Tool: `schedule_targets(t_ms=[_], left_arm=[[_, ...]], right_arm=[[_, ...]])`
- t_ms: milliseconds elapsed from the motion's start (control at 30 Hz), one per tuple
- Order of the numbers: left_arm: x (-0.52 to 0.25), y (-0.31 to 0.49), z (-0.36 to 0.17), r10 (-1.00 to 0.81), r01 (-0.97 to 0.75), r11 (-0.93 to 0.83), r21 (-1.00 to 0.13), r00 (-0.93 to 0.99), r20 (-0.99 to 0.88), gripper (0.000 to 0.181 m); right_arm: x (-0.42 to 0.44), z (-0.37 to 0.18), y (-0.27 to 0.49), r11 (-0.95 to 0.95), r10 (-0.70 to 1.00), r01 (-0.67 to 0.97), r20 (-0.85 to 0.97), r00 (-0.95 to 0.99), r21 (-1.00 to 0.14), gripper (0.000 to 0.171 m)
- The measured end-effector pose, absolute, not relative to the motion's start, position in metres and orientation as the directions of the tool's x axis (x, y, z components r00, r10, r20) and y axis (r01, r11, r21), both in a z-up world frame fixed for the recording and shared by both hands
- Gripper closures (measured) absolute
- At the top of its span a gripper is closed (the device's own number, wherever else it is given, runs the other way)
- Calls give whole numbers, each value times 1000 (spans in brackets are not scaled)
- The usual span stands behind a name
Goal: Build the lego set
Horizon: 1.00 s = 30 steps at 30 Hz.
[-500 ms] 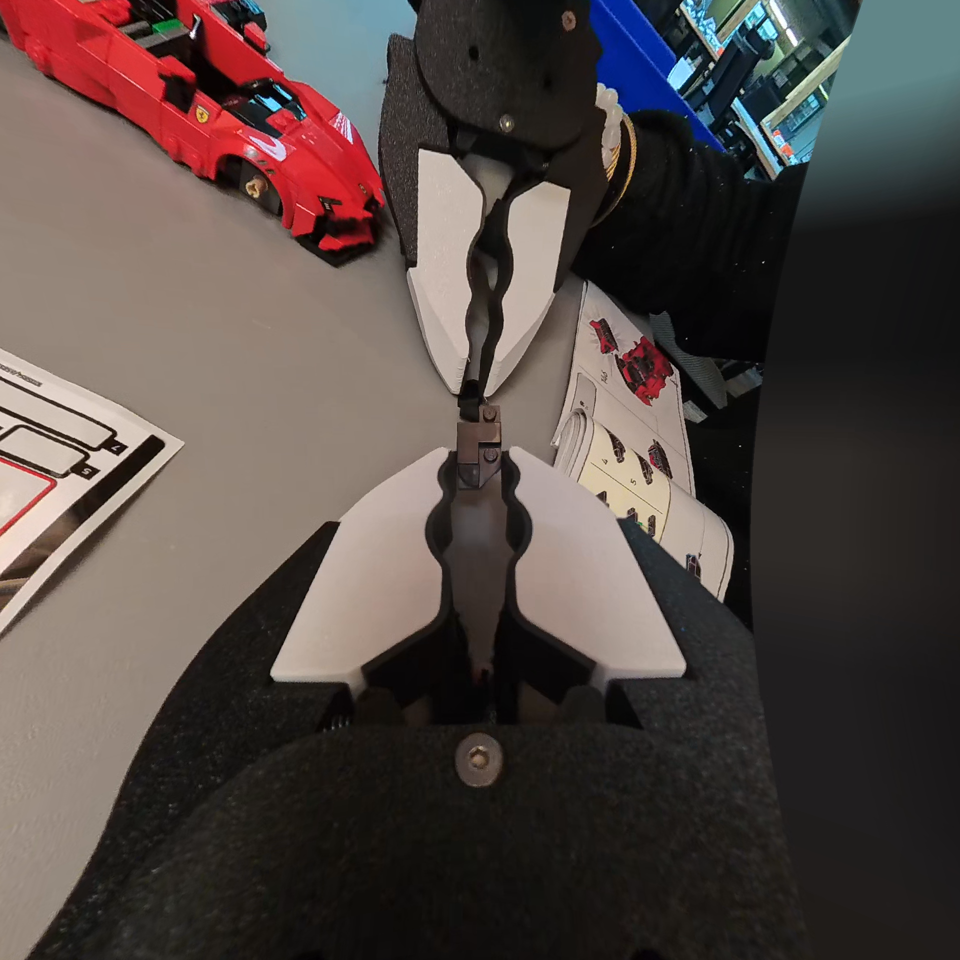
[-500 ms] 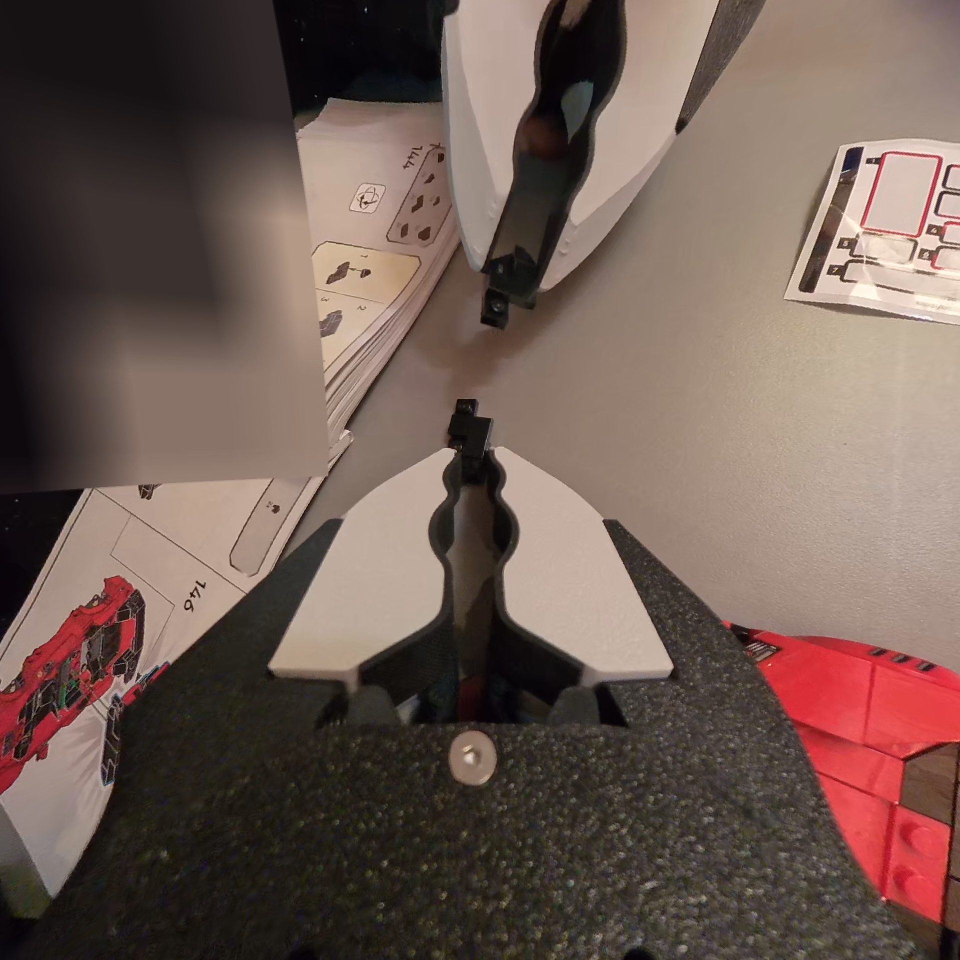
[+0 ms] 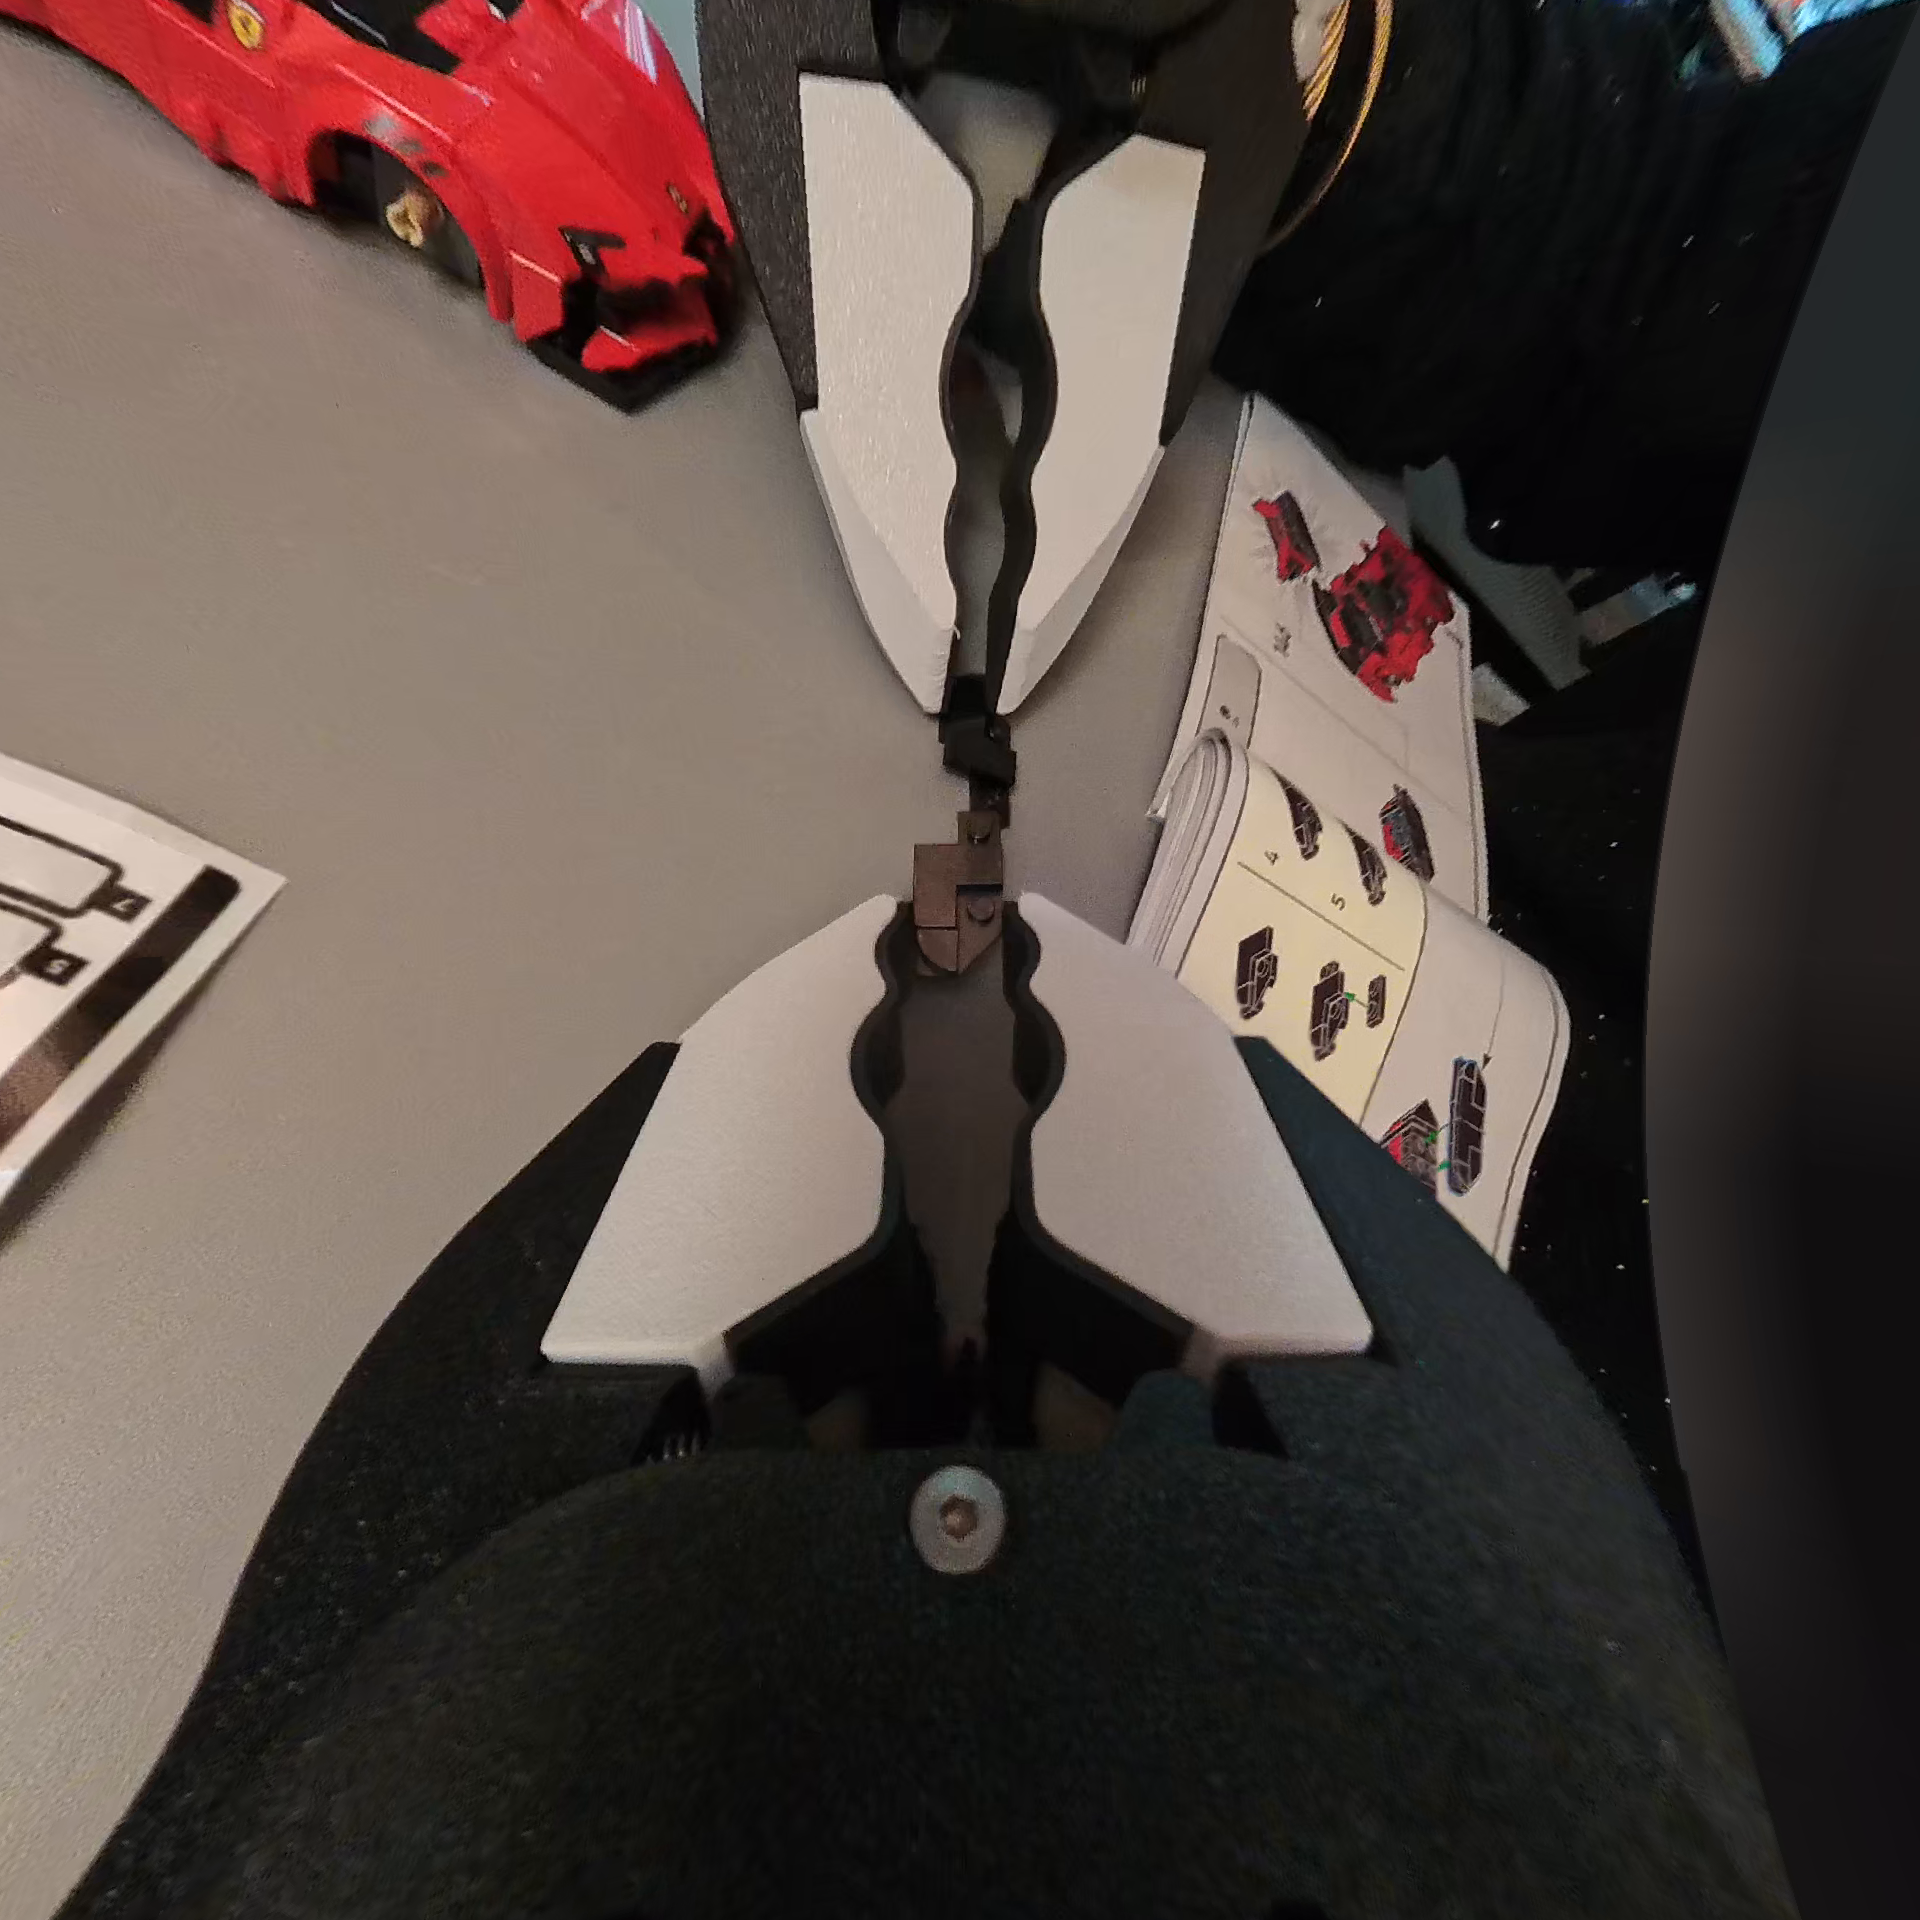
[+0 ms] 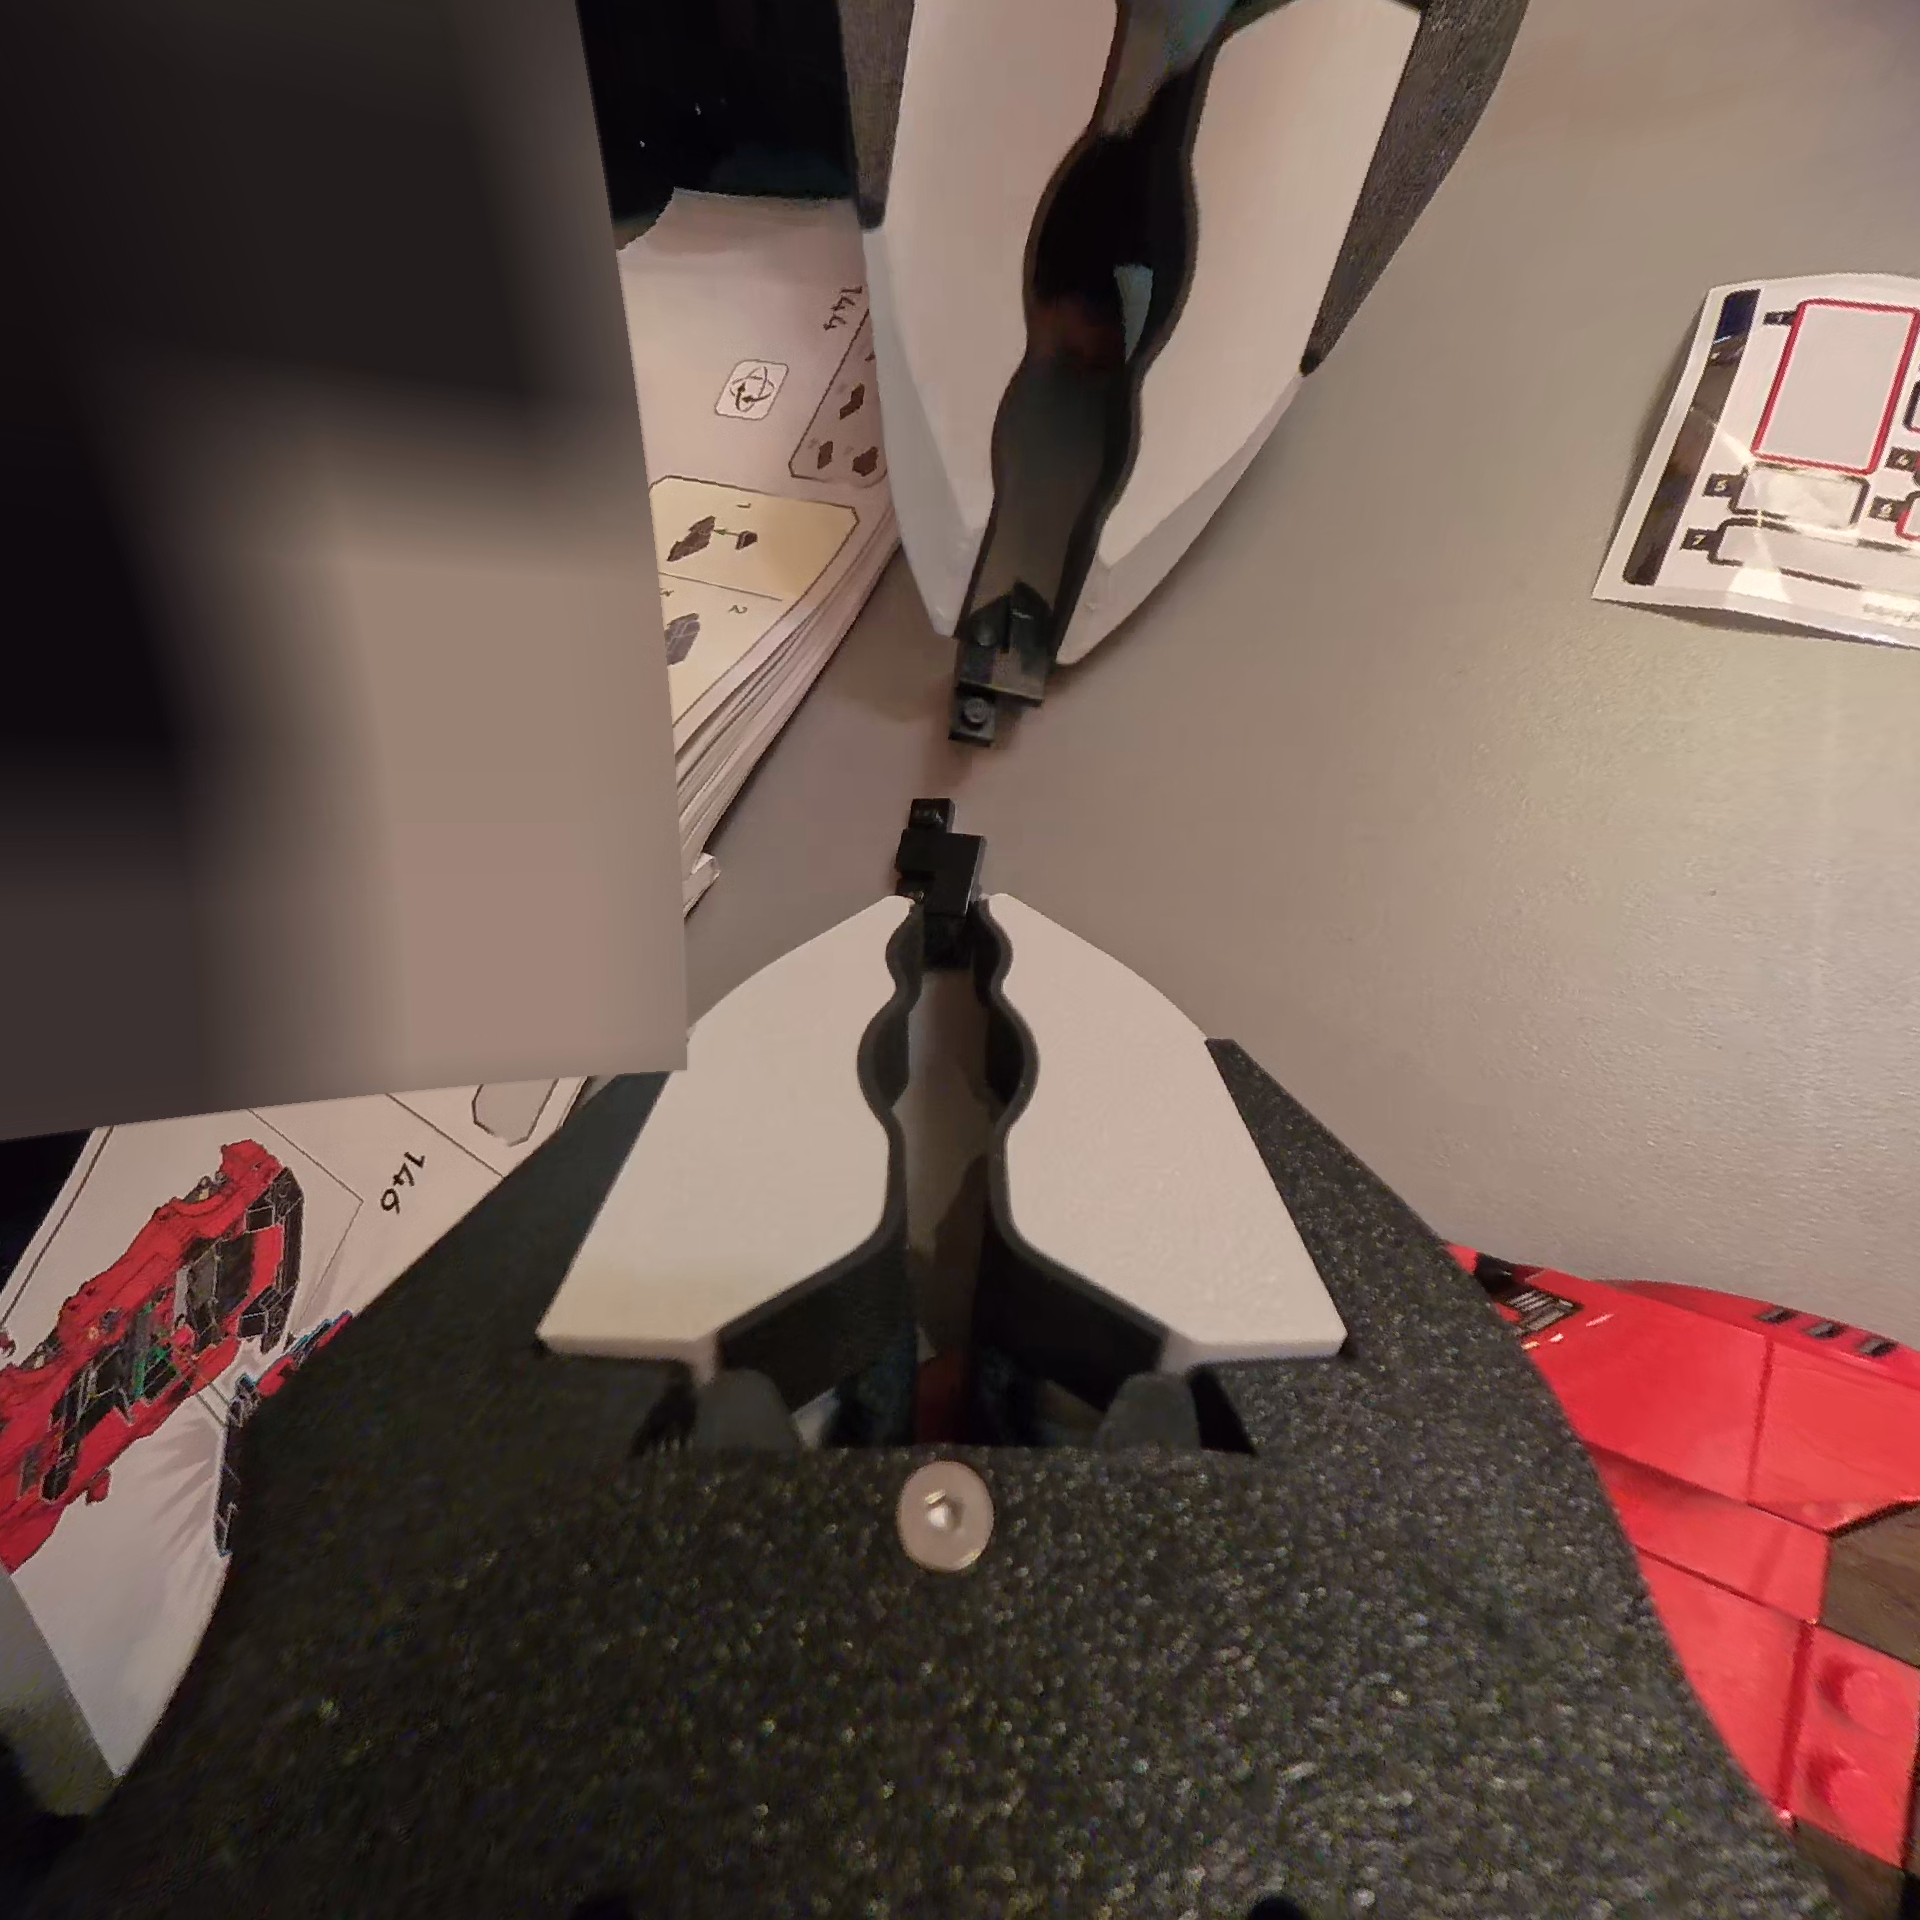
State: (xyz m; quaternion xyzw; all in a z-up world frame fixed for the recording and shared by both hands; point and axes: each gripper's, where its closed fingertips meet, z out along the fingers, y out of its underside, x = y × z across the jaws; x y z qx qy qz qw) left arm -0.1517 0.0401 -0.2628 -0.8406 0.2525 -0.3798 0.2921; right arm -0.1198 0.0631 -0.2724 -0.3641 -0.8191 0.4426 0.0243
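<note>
My left gripper (image 3: 958, 909) is shut on a small dark grey lego piece (image 3: 954, 899), held above the grey table (image 3: 468, 675). My right gripper (image 3: 977, 696) faces it tip to tip, shut on a small black lego piece (image 3: 975, 740). In the left wrist view the two pieces look almost in contact. In the right wrist view my right gripper (image 4: 943, 909) holds its black piece (image 4: 940, 857), and a small gap shows between it and the piece (image 4: 985, 698) in my left gripper (image 4: 1003, 634).
A built red lego car (image 3: 499, 177) stands at the back left; part of it also shows in the right wrist view (image 4: 1714, 1455). An open instruction booklet (image 3: 1340, 935) lies to the right near the table edge. A sticker sheet (image 3: 94, 956) lies to the left. The grippers' ends are close to 5 cm from one another.
The two grippers have moved closer together. The gap between the two held pieces has shrunk. Both stay shut on their pieces.
</note>
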Motion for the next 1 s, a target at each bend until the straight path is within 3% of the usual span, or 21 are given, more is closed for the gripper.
schedule_targets(t_ms=[267,567,1000], left_arm=[[-147,36,-268,-695,-296,-663,-687,584,419,164],[-141,37,-272,-793,-461,-520,-719,574,206,165],[-145,39,-272,-766,-468,-542,-698,617,181,165]], right_arm=[[-119,-273,62,364,611,555,-258,-749,-748,162],[-120,-273,58,415,607,513,-192,-772,-752,163],[-124,-273,64,423,662,546,-165,-731,-723,163]])
